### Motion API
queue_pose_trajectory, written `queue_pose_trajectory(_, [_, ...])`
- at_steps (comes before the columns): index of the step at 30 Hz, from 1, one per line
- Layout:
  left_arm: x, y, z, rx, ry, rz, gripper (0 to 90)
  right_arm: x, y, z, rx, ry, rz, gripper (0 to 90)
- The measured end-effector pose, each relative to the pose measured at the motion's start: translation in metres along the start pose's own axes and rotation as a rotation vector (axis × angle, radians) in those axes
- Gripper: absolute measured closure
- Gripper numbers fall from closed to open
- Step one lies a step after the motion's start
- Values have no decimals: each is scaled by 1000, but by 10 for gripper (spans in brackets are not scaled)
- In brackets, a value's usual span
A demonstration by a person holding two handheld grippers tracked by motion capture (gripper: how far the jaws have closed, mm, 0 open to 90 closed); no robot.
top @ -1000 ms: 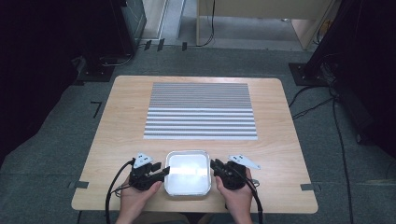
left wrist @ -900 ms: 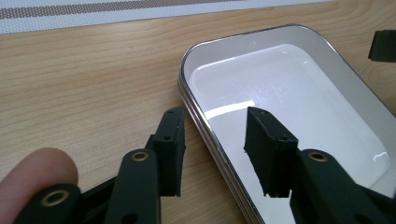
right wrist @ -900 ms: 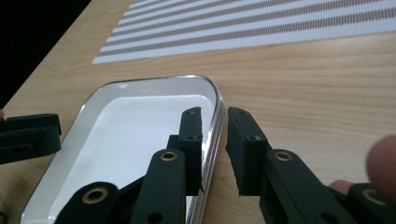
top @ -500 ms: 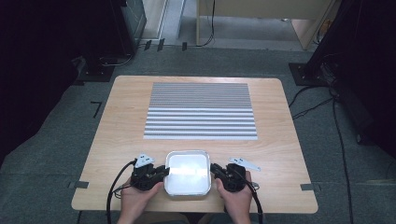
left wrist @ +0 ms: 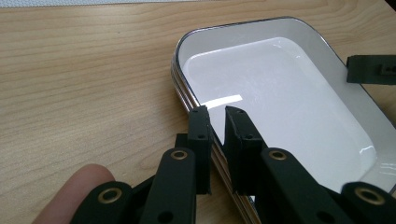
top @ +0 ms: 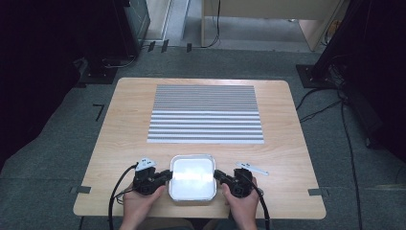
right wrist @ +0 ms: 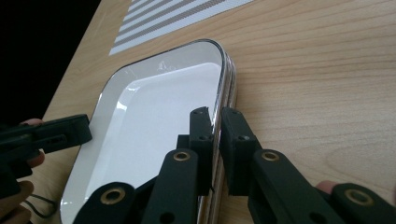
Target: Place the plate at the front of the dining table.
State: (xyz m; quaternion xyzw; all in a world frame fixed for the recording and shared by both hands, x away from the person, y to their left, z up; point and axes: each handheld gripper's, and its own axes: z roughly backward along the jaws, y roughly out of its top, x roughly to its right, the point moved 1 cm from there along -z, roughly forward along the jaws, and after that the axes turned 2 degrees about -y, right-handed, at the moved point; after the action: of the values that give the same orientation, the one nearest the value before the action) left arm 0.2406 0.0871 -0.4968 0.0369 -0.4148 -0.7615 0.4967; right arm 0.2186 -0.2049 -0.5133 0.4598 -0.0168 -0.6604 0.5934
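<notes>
Both grippers have just been closing on the tray since the earlier frames, hands barely shifting; the tray itself sits where it was, at the near edge of the table (top: 287, 143), centred between the hands. Left gripper (top: 163, 177) now pinches the left rim of the white tray (top: 192, 178); right gripper (top: 221, 176) pinches the right rim. High view gives layout only, the jaw gaps are too small to read there. Left gripper view settles it: left gripper (left wrist: 216, 112) jaws narrow, one outside and one inside the tray (left wrist: 280, 93) wall, rim clamped between them, a fingertip (left wrist: 79, 186) at the lower left, and the other gripper's jaw tip at the far rim, upper right. Right gripper view mirrors it: right gripper (right wrist: 215, 113) jaws narrow astride the rim of the tray (right wrist: 154, 116), with the left gripper's jaw on the opposite side at left. Both close views show a layered metal edge under the white rim, unreadable from above. Farther out, high view shows a striped mat (top: 206, 114) mid-table, well apart from the tray, then grey floor and cables beyond.
</notes>
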Motion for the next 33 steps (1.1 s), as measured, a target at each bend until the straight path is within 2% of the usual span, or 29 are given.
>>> queue_pose_trajectory(1, [0,0,0,2,-2,2,820,1,0,1,5,8,-8,882])
queue_pose_trajectory(7, [0,0,0,6,-3,1,820,5,2,1,-15,44,-64,881])
queue_pose_trajectory(14, [0,1,0,16,-13,6,814,4,1,5,-5,59,-71,887])
queue_pose_trajectory(18, [-1,1,0,15,-19,9,812,4,2,9,10,75,-105,894])
queue_pose_trajectory(25, [-1,1,-1,20,-31,19,801,3,1,12,17,81,-140,897])
queue_pose_trajectory(33, [-1,0,-2,11,-27,27,759,4,2,16,39,73,-143,899])
